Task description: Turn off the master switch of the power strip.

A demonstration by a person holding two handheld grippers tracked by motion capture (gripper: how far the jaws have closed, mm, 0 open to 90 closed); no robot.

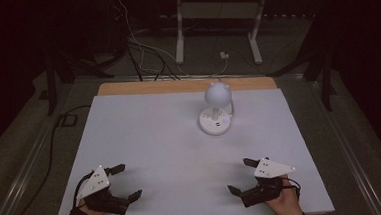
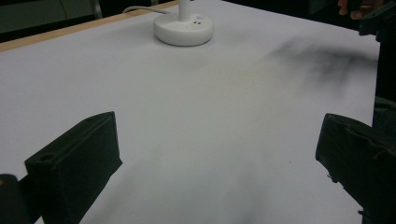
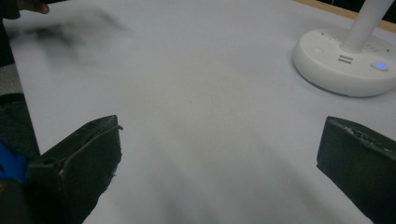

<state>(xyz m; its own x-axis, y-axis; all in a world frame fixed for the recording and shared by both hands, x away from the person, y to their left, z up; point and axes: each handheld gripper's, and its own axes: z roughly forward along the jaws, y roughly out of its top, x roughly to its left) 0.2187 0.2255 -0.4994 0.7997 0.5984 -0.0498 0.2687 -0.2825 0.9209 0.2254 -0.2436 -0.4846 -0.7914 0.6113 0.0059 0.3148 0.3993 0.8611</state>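
Observation:
A small white desk lamp (image 1: 215, 107) with a round base and a ball-shaped head stands right of centre on the white table top (image 1: 155, 139). Its base (image 2: 184, 31) lies far ahead in the left gripper view and at the upper right (image 3: 348, 60) in the right gripper view, with a blue light on it. My left gripper (image 1: 126, 182) rests open at the table's near left corner, nothing between its jaws. My right gripper (image 1: 241, 175) rests open at the near right, also holding nothing. Both sit well short of the lamp.
A wooden strip (image 1: 187, 85) runs along the table's far edge. Behind it, cables (image 1: 145, 55) and a white frame's legs (image 1: 218, 20) stand on the dark floor. A black cable (image 1: 55, 141) trails down the table's left side.

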